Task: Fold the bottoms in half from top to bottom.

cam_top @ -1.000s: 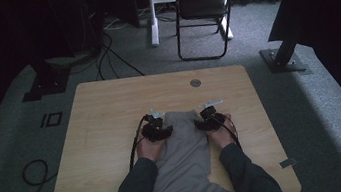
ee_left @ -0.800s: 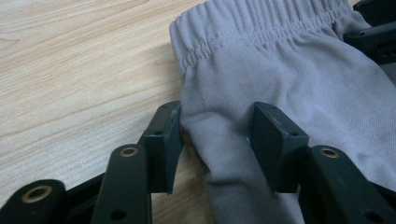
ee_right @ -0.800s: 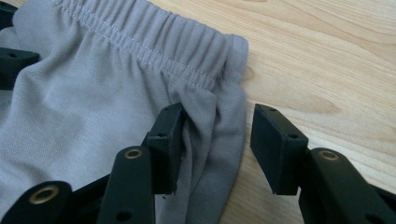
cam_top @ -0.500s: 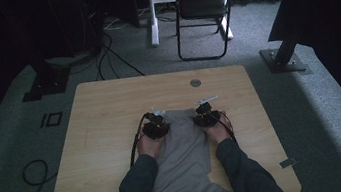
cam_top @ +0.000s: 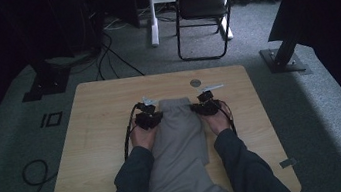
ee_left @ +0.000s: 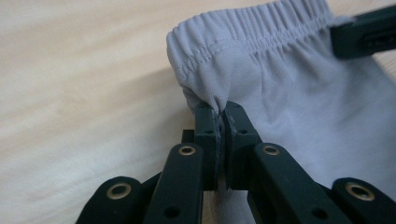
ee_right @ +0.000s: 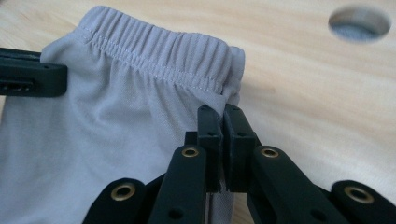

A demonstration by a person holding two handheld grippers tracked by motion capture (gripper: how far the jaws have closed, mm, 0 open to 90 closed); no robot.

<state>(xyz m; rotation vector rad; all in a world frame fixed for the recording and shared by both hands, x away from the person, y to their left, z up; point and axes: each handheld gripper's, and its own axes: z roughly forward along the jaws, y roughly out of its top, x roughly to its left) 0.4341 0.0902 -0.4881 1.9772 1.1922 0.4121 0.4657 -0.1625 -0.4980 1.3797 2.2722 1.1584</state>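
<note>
On the wooden tabletop point(cam_top: 103, 135) lies one piece of clothing: grey trousers point(cam_top: 180, 145) with an elastic waistband point(ee_left: 247, 28). They run from the middle of the tabletop back over its near edge, between the person's two dark sleeves, with the waistband end pointing toward the far edge.

At the garment's left side, the left gripper point(ee_left: 220, 114) has just been closing, and its jaws now pinch a fold of grey cloth at the left corner of the waistband. The left gripper view shows the fabric gathered up into the pinch and the corner lifted a little off the wood. The same gripper shows from above point(cam_top: 148, 116), held in the person's left hand point(cam_top: 143, 136).

At the garment's right side, the right gripper point(ee_right: 223, 114) has also just been closing, and its jaws are clamped on the right corner of the waistband, with cloth caught between the pads. From above point(cam_top: 206, 105) it sits in the right hand point(cam_top: 217, 122), level with the other gripper, so there are two grips, one on each corner.

Beyond the right gripper, near the far edge, one round hole point(cam_top: 195, 82) is cut through the tabletop. No container stands on the table.

On the floor past the far edge stands one folding chair point(cam_top: 205, 13).
</note>
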